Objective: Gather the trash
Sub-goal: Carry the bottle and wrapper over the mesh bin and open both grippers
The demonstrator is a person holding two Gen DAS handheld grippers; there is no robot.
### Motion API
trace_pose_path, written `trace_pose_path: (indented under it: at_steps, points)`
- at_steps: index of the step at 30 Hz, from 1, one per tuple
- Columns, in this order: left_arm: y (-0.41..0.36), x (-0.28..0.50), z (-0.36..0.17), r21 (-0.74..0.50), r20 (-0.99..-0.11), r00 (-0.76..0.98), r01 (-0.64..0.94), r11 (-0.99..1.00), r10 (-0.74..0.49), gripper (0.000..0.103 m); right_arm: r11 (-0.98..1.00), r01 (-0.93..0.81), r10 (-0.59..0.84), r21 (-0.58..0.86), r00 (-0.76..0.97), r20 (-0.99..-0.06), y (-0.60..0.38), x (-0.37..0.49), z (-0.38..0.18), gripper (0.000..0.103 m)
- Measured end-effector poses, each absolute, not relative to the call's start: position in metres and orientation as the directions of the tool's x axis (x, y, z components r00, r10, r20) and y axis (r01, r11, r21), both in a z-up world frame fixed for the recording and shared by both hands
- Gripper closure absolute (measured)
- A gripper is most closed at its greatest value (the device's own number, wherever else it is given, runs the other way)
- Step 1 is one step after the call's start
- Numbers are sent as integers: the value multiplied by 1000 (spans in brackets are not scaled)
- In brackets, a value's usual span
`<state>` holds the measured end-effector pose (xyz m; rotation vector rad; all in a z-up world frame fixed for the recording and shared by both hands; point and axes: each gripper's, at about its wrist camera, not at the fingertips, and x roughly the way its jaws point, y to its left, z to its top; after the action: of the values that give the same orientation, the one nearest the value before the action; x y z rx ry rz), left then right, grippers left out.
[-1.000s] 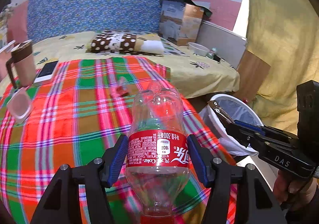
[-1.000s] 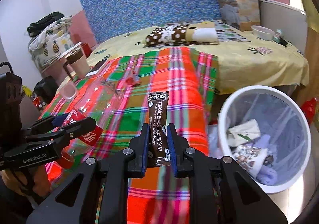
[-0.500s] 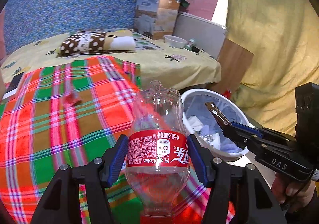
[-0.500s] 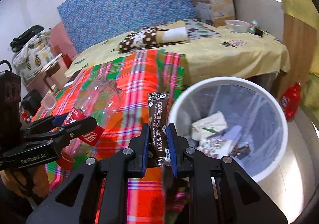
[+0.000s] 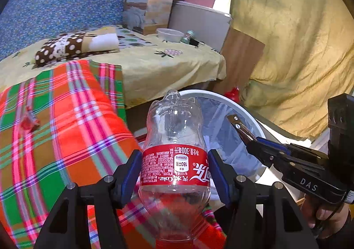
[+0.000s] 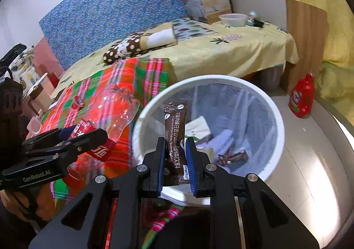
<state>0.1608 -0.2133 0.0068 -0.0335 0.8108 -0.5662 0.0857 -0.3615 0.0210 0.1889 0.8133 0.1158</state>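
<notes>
Bin (image 6: 274,116) nearer; right-only detergent bottle (image 6: 302,99)

Left wrist view close behind its tool (image 5: 174,173), angled down across the bed (image 5: 66,129), right wrist view likewise, steeper, both sharing the white bin (image 6: 261,94), bed, headboard (image 5: 62,1)

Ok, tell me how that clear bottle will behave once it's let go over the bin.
The bottle looks empty, so probably light. Its thin clear wall seems dented, so likely squashy under the left gripper. Round-bodied, it may bounce or roll off the bin rim.
</notes>
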Motion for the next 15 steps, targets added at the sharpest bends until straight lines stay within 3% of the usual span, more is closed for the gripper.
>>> trace_pose_path:
  at_steps: [15]
  points:
    - [-260,184,-11,-243,-712,480,517,821,-513,42,974,47,139,220,645,-752,-393,88,6,82]
